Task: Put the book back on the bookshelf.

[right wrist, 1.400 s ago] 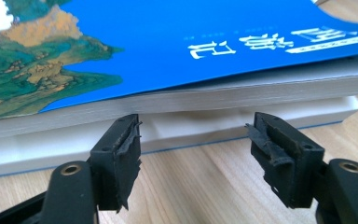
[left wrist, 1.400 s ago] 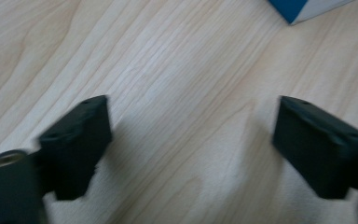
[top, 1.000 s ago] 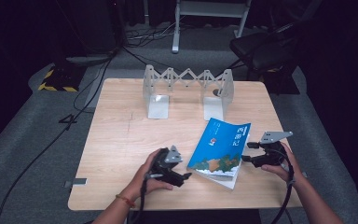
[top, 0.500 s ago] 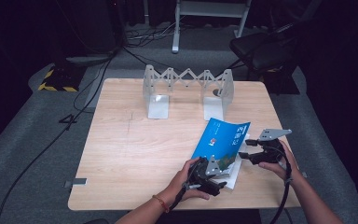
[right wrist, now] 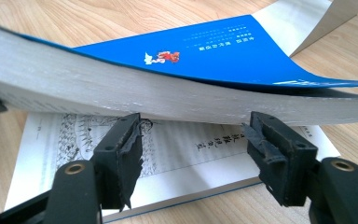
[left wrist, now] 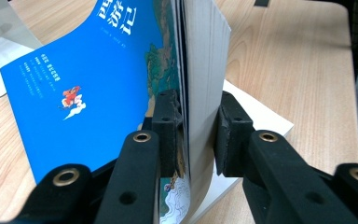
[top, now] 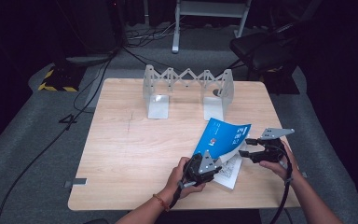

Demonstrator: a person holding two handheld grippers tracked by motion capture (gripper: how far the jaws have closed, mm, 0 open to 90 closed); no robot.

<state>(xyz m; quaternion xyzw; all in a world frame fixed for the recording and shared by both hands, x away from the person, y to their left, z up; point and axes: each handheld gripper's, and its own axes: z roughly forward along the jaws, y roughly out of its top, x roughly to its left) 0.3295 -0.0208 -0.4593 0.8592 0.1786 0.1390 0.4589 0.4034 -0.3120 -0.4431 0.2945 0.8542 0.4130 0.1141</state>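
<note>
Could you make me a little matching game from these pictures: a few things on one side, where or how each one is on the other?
Things:
1. left tool
2. right tool
3. blue book
4. metal folding rack

States:
A. stands at the table's far edge
B. open, beside the lower printed pages
C. shut on a lifted block of pages
D. lies partly opened on the table

Pairs: 1-C, 2-B, 3-D, 4-A

left tool [top: 209, 166]: black body, grey three-cornered plate on top, black cable trailing toward 6 o'clock
right tool [top: 249, 147]: black, grey plate, black cable
jaws: black bars, brass-ringed screw holes, worn pads
left wrist: orange band [top: 160, 201]
forearms: bare, no sleeves
</note>
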